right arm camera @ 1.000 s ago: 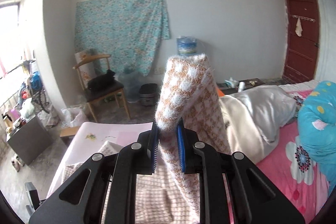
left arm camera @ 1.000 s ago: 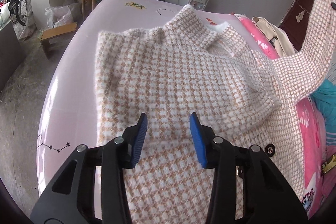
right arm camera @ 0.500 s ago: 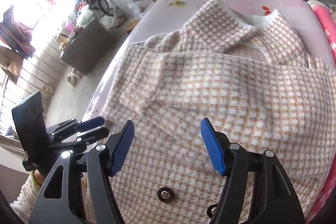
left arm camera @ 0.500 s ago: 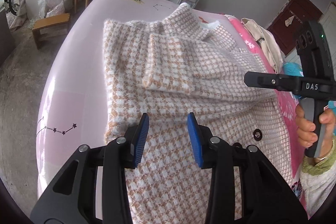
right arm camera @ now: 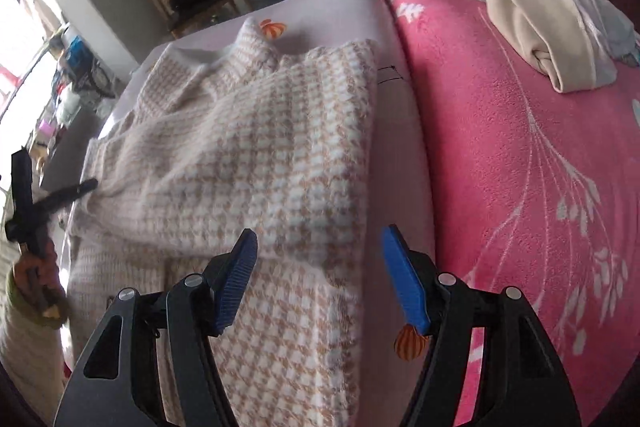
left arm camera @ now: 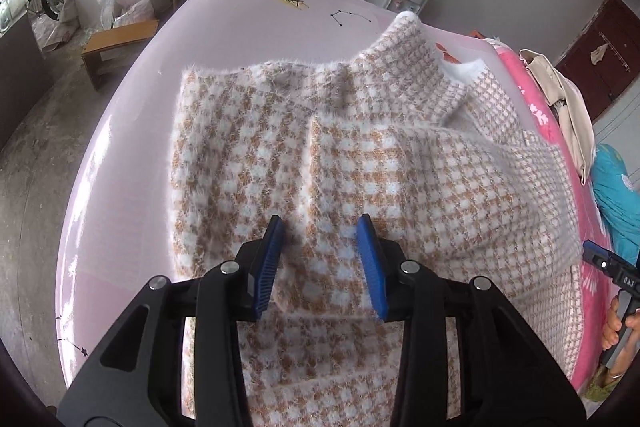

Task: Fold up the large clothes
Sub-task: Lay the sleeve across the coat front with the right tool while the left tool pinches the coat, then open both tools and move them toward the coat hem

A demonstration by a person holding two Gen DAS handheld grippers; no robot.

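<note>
Checked coat (left arm camera: 360,155) laid flat on pale pink bed cover (left arm camera: 132,131), sleeve folded across chest.
L gripper (left arm camera: 322,263) held spread over sleeve cuff, nothing pinched; R gripper (right arm camera: 320,275) jaws just opened wide, spread empty over coat's edge nr bed cover's right edge.

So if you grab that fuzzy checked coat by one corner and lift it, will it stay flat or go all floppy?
Probably floppy: the coat already lies in soft folds, with a sleeve laid across its front. It looks thick and fuzzy, so it is likely a bit heavy and would sag from one corner. The fluffy surface should grip rather than slip.
</note>
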